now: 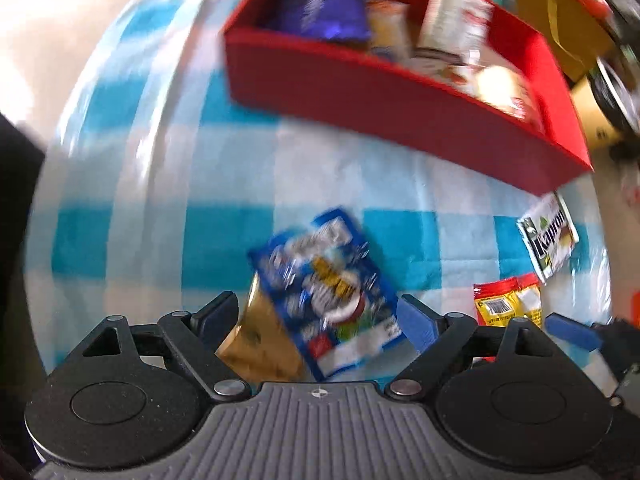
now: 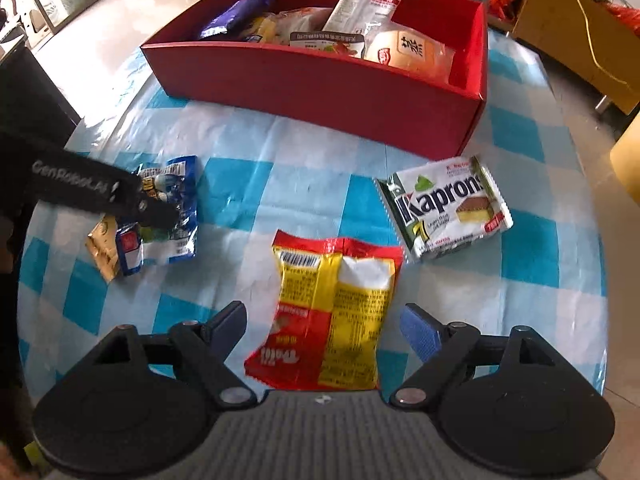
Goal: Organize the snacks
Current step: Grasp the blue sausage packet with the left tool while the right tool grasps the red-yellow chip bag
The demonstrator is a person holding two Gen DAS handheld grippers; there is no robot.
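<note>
A blue snack packet [image 1: 328,292] lies on the checked cloth, partly over a gold packet [image 1: 256,344]. My left gripper [image 1: 320,316] stands open around the blue packet, and its pads do not press on it. This view is blurred. My right gripper [image 2: 324,322] is open above a red and yellow packet [image 2: 332,312], back side up, with a gap on both sides. A white Kapron wafer packet [image 2: 444,208] lies to the right, near the corner of the red box [image 2: 320,92]. The box holds several snacks, among them a purple packet [image 2: 240,12].
The round table wears a blue and white checked cloth [image 2: 248,176], and its edge curves close on the left and right. The left gripper's black body [image 2: 80,188] reaches in over the blue packet [image 2: 176,200]. Wooden furniture [image 2: 568,28] stands behind on the right.
</note>
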